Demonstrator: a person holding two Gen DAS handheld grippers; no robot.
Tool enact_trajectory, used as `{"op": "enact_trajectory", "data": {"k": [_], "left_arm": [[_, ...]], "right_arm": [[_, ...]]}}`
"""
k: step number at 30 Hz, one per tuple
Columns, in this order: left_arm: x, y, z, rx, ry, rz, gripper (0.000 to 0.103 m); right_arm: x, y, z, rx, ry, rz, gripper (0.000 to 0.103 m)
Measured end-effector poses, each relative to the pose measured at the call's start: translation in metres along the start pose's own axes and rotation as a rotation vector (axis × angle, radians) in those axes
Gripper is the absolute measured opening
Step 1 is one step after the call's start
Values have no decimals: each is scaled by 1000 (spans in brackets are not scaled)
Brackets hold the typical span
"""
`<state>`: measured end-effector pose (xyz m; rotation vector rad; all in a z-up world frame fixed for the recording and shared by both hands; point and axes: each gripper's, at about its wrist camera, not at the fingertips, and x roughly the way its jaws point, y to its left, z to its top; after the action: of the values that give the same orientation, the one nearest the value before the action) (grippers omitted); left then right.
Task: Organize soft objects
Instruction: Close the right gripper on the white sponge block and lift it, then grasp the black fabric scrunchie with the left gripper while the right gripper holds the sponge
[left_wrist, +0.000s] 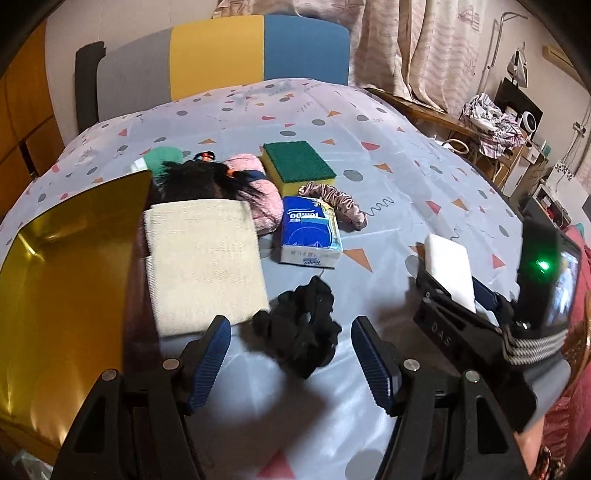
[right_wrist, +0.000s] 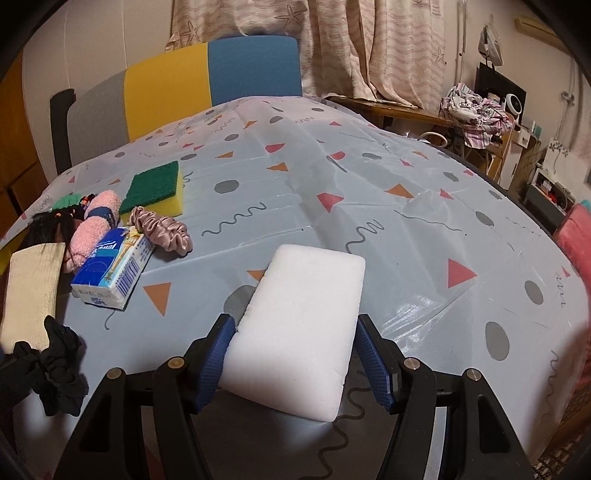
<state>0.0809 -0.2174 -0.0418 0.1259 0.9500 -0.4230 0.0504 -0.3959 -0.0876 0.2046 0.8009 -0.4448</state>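
1. Left wrist view: my left claw (left_wrist: 291, 363) stood wide and empty, low over the table (left_wrist: 388, 177). The black scrunchie (left_wrist: 303, 325) lay dead ahead between its fingers, touching neither. The beige cloth (left_wrist: 205, 262) sat just left, by the gold tray (left_wrist: 62, 280).
2. Right wrist view: my right claw (right_wrist: 295, 360) pinched the white sponge (right_wrist: 299, 332) by its long sides, long axis running straight ahead, off the table. The left was nearer the scrunchie, I reckoned.
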Motion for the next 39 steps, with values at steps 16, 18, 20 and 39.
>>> {"op": "enact_trajectory", "data": {"k": [16,18,20,39], "left_arm": [[37,-5,-1,58,-42,20,62],[37,-5,-3,67,-49,44,57],[37,-7,-7,91,-51,61,57],[-7,22,-25,5,-56,-128,19]], "right_arm": [[1,1,-3,-9,-12,2,69],[0,1,-3,-8,-14,3,69],[0,1,-3,-9,-17,1,69],[-1,3,-5,-14,-25,0,69]]}}
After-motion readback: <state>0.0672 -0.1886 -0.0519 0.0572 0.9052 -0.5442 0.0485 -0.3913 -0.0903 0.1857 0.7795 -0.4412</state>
